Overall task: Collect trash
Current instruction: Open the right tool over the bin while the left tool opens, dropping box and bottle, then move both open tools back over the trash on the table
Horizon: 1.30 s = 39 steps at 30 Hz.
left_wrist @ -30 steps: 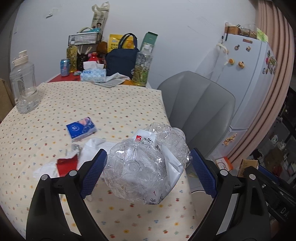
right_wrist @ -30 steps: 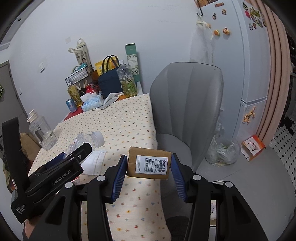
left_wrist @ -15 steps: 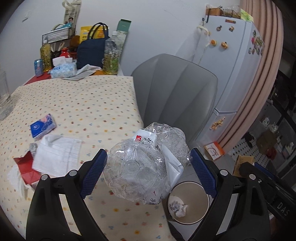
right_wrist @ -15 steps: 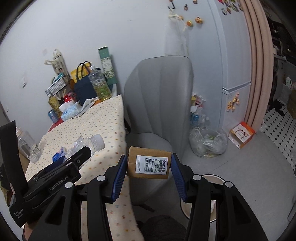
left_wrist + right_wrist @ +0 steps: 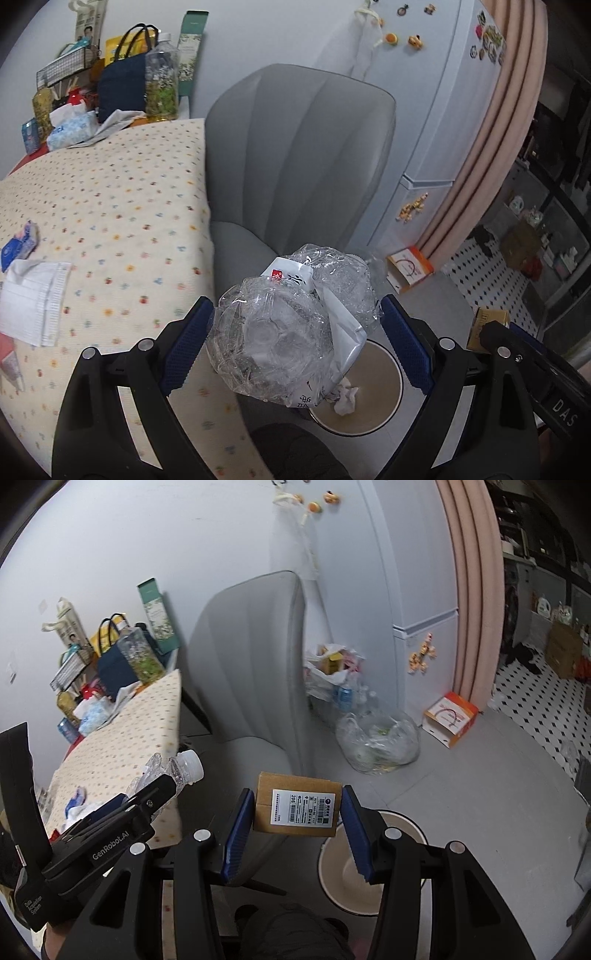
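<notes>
The left hand-held gripper (image 5: 295,339) is closed on a crushed plastic bottle (image 5: 291,328), held above the near edge of the bin (image 5: 391,398) on the floor; the right hand-held gripper (image 5: 295,827) is clamped on a small cardboard box (image 5: 295,805), just short of the bin (image 5: 332,871); the carrying step is judged nearly done; next, each piece is to be centred over the bin and released; paper (image 5: 31,295) remains on the surface (image 5: 122,206).
</notes>
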Each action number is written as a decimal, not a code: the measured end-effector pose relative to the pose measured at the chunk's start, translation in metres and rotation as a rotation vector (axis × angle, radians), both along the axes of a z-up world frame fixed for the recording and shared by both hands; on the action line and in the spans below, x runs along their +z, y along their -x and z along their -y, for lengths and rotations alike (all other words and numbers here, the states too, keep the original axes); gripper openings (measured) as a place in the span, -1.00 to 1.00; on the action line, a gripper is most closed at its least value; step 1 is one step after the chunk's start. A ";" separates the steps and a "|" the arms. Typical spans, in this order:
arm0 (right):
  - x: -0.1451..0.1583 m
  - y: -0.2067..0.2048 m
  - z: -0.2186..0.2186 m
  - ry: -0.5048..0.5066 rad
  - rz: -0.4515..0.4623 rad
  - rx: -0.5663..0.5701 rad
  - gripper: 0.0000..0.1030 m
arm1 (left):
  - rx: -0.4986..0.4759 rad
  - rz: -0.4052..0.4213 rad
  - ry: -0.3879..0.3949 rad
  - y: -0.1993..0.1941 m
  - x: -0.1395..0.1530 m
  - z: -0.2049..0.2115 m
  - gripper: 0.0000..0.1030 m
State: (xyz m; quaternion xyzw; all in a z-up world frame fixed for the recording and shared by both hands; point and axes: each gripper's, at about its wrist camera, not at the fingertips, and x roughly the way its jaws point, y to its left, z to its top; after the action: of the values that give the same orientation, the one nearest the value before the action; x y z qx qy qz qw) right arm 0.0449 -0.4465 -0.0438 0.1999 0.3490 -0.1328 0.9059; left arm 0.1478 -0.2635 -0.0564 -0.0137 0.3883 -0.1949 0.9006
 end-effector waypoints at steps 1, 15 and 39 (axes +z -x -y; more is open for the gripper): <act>-0.003 0.000 0.004 0.001 -0.005 -0.007 -0.08 | -0.008 -0.007 -0.003 -0.001 -0.003 0.006 0.75; -0.059 -0.005 0.057 -0.036 -0.100 -0.101 -0.07 | -0.068 -0.078 -0.066 -0.010 -0.042 0.052 0.75; -0.041 0.063 0.117 -0.046 -0.056 -0.272 0.38 | -0.237 -0.208 -0.060 0.005 -0.071 0.130 0.88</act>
State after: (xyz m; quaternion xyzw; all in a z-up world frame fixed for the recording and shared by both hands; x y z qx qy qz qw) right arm -0.0181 -0.5635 -0.0847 0.2622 0.3465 -0.2521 0.8647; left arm 0.1429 -0.3938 -0.1276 0.0390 0.4842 -0.2856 0.8261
